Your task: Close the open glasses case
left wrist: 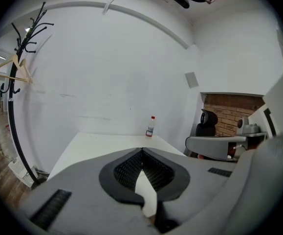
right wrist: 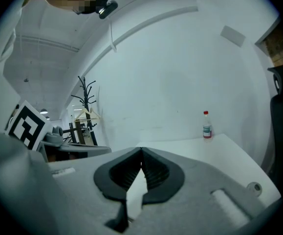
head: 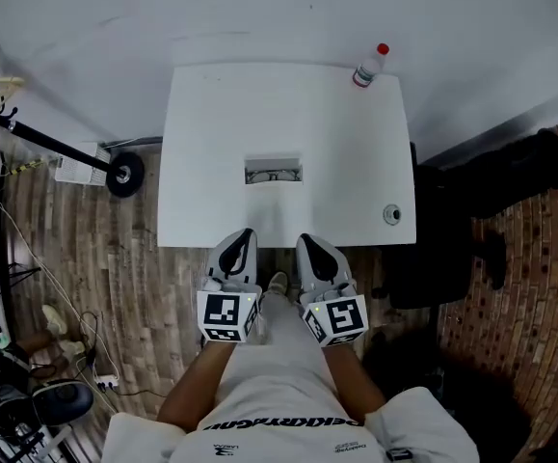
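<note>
Only the head view shows the open glasses case: it lies at the middle of the white table, its lid up and a pair of glasses dimly visible inside, well apart from both grippers. In that view the left gripper and the right gripper hang side by side at the table's near edge, low in the centre of the frame, each with its marker cube toward the person. A red-capped bottle stands at the table's upper right corner, and a small round object sits near the right edge. The left gripper view looks along its jaws, whose tips touch with nothing between them — only the pale tabletop shows through the gap behind the tips. It takes in the bottle at the far edge, a coat rack with a hanger at the left of the frame, and a black chair before a brick wall at the right. The right gripper view shows its own jaws likewise pressed tip to tip and empty. It catches the bottle at the right, the round object at the lower right, and the coat rack left of centre.
</note>
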`<state>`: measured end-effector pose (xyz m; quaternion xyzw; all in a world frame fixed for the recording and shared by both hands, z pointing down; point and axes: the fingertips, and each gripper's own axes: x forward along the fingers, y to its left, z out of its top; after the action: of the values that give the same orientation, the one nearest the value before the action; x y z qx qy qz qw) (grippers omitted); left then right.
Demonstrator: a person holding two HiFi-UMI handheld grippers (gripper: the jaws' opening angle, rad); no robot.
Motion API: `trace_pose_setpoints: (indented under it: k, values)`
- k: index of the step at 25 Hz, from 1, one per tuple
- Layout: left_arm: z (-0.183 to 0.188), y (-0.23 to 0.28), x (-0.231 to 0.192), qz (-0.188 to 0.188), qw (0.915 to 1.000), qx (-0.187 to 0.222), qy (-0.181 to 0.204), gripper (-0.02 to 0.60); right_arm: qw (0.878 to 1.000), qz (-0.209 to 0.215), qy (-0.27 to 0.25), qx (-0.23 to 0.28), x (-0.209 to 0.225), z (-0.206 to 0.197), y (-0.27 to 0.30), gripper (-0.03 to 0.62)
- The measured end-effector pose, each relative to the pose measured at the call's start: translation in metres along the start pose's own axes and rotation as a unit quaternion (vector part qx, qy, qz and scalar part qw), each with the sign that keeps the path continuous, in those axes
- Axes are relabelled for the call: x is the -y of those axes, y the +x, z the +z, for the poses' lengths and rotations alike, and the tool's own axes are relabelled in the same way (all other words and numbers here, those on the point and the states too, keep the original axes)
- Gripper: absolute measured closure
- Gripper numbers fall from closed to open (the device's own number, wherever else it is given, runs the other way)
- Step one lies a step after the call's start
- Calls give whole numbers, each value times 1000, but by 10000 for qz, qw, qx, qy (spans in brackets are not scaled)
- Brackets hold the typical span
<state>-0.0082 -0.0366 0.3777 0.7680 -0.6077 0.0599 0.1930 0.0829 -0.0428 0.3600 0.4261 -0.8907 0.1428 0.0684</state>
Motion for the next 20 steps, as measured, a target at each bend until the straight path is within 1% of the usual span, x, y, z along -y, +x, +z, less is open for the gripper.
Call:
trace_pose_setpoints:
  k: [8, 17, 20]
  values:
    - [-3, 44, -23, -43, 9998, -95, -153, 583, 9997, -219, 22, -95, 21, -7, 41, 595]
    - [-18, 81, -63, -37, 9995, -238, -227, 580, 9991, -326, 104, -250, 16, -28, 75, 595]
    - [-27, 92, -73, -66, 9992, -323, -234, 564, 9988, -371, 159, -261, 19, -35, 82, 595]
